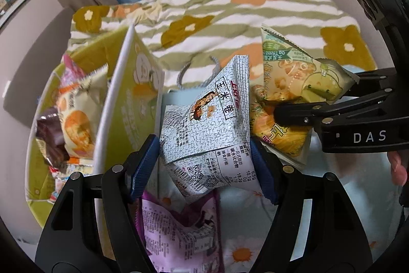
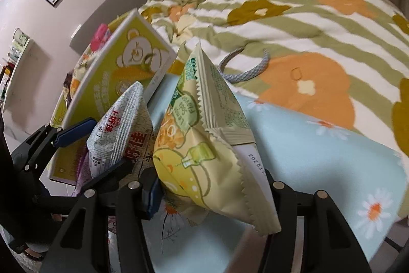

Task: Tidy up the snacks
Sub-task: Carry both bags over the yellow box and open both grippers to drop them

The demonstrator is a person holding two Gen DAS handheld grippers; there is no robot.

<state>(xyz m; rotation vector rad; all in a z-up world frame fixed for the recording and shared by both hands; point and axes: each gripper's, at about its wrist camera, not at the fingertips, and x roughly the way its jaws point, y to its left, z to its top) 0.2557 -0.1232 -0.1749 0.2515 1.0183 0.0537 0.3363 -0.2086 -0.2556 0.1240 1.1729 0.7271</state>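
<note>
The left gripper (image 1: 204, 165) fingers clamp a grey-white crinkled snack packet (image 1: 207, 124); beside it, the right gripper (image 2: 212, 186) fingers pinch a pale yellow-green foil snack packet (image 2: 204, 145).

- We count two grippers: the left gripper (image 1: 204, 157) and the right gripper (image 2: 212, 186).
- We count one white-grey snack packet (image 1: 209, 124), one pale yellow snack packet (image 2: 202, 150), one purple packet (image 1: 179, 229) and one orange packet (image 1: 281, 134).
- We see one green box (image 1: 122, 104).
</note>
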